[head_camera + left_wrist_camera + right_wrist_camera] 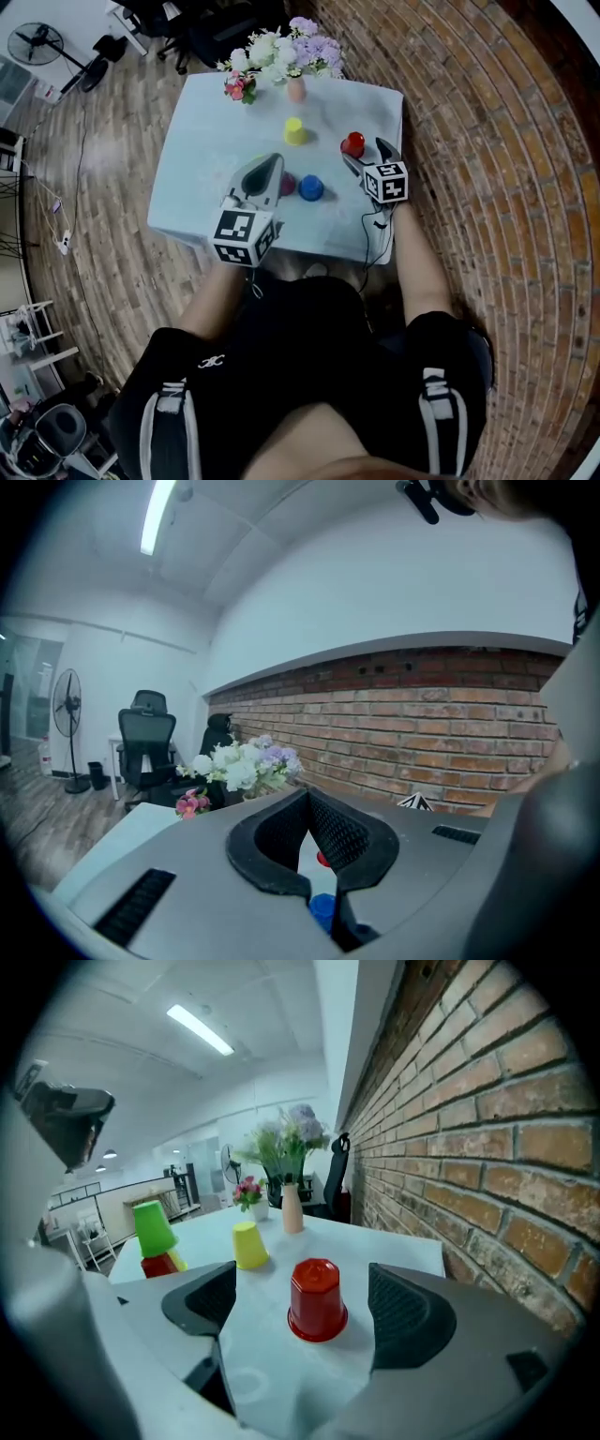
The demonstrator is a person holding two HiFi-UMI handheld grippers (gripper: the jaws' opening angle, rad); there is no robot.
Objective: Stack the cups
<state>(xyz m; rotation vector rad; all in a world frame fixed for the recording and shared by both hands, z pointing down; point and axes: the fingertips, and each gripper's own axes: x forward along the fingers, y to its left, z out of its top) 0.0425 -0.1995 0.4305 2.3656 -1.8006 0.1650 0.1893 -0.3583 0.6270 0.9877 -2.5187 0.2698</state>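
Observation:
A red cup (316, 1299) stands upside down on the pale blue table (202, 141), and it shows between the spread jaws of my right gripper (305, 1305) without touching either pad. In the head view the red cup (353, 143) sits just past my right gripper (364, 153). Further back stands a yellow cup (294, 130). A blue cup (311, 188) rests beside my left gripper (271, 161), whose jaws are shut with nothing between them. The right gripper view shows a green cup (153, 1227) upside down on a dark red cup (159, 1265).
A pink vase (296, 89) and bunches of flowers (281, 52) stand at the table's far edge. A brick wall (487, 141) runs along the right side. Office chairs (178, 28) and a fan (33, 42) stand beyond the table.

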